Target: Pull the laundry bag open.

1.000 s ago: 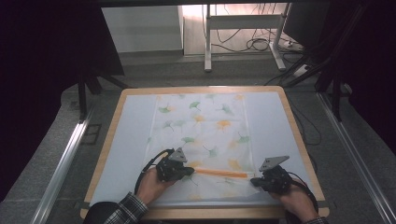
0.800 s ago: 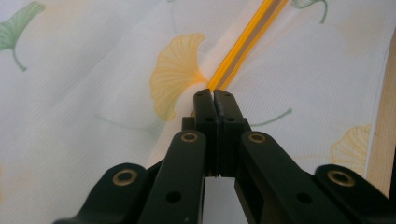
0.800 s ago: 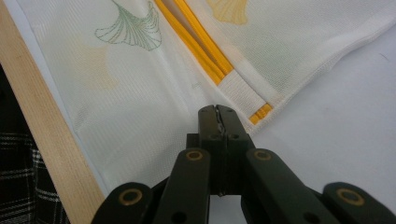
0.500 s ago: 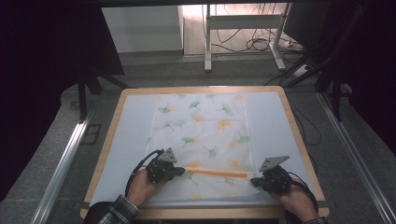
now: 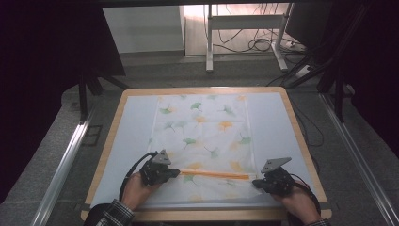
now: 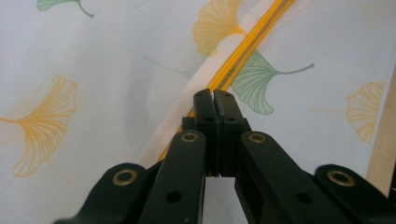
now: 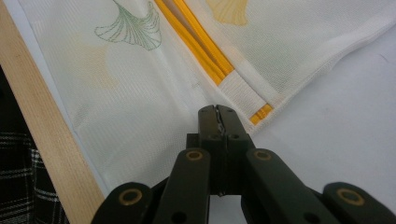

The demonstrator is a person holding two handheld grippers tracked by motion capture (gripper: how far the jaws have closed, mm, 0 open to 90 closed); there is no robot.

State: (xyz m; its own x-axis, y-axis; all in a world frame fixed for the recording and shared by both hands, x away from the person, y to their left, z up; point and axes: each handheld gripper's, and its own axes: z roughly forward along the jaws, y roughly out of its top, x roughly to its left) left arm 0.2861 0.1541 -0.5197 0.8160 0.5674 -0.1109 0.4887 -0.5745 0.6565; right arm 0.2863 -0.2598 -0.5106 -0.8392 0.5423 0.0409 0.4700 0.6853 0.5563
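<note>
Hands come first at the near edge of the table (image 5: pixel 110 136): the left hand (image 5: pixel 136 190) under a checked sleeve (image 5: pixel 110 217), the right hand (image 5: pixel 299 202) opposite. Each carries its tool low over the cloth (image 5: pixel 207 127). The left gripper (image 5: pixel 177 172) has slid a little outward over the past second, while the right gripper (image 5: pixel 255 182) has hardly shifted. The orange stripe (image 5: pixel 216 174) between them now reaches further left and runs straight, so we judge that the near fold is being drawn taut, either to be laid flat or to be carried onward. Both pairs of jaws are pressed together. In the left gripper view, the left gripper (image 6: pixel 215 95) meets a raised ridge of fabric that runs into its tips beside the stripe (image 6: pixel 247 42), so we take it to be pinching the cloth there. In the right gripper view, the right gripper (image 7: pixel 217 109) shows a pale sliver between its tips at the hemmed corner, where the stripe (image 7: pixel 196 39) ends. This close view also shows the wooden rim (image 7: pixel 42 116) just beside the fabric, a detail too small to read from above. Only from the high view do we learn that the rest of the leaf-printed cloth lies flat towards the far edge, centred on the white surface, with cables on the floor beyond.
</note>
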